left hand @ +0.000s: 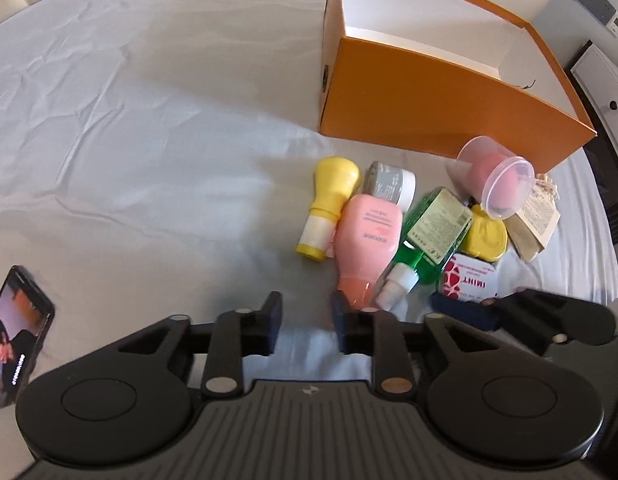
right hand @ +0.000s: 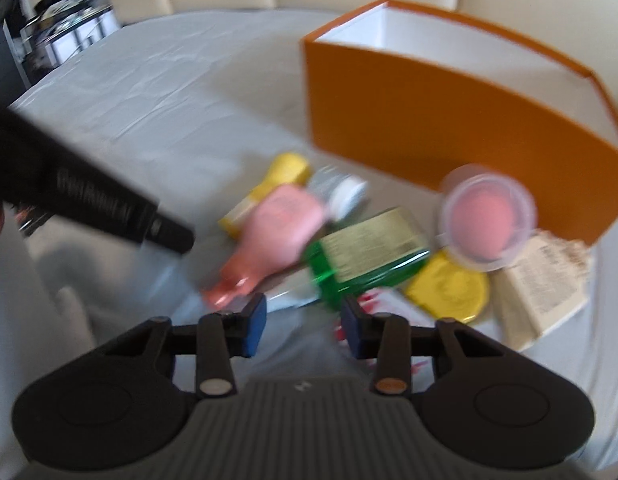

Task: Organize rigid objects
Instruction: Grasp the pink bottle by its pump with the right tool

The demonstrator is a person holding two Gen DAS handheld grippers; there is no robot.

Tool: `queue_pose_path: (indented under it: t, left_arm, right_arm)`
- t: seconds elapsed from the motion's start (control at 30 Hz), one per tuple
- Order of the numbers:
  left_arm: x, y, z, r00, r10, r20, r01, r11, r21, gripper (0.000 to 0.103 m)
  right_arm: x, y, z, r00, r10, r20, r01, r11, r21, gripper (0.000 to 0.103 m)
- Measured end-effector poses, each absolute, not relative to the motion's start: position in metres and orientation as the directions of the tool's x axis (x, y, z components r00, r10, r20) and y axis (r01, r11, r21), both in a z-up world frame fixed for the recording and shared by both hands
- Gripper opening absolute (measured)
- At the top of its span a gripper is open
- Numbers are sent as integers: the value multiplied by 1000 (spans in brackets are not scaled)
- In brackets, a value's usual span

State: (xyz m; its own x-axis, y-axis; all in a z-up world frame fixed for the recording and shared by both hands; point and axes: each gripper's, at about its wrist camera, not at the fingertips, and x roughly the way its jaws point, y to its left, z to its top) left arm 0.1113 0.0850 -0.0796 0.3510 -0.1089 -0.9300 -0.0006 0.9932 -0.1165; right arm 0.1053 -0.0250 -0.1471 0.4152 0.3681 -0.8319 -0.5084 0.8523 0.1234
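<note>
Both wrist views look steeply down, sharing the orange box (left hand: 429, 92).

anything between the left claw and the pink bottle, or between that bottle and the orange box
Nothing visible blocks the left claw from the pink bottle; its cap end lies just ahead. Toward the orange box, a grey jar lies at the bottle's far end.
</note>
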Motion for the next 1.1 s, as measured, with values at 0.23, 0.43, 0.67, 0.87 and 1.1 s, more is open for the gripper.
queue_pose_path:
  t: [0.23, 0.43, 0.67, 0.87, 1.1]
  left_arm:
    - [113, 97, -78, 381, -127, -916, -26, 989, -148, 39]
    - [118, 106, -82, 396, -172, -902, -49, 977, -208, 39]
    - [116, 121, -79, 454, -220, -863, -91, 952, -291, 39]
    - [118, 136, -79, 485, -271, -832, -143, 914, -380, 42]
    - [129, 131, -83, 466, -260, -846, -144, 921, -362, 42]
  right_arm:
    - [108, 3, -167, 318, 373, -872, -542, 826, 155, 37]
    - [111, 20, -173, 323, 342, -882, -558, 822, 114, 31]
    - [103, 23, -148, 389, 379, -840, -578, 810, 98, 18]
    - [110, 8, -120, 519, 384, -763, -533, 844, 62, 20]
    - [112, 10, -112, 623, 368, -690, -526, 850, -21, 20]
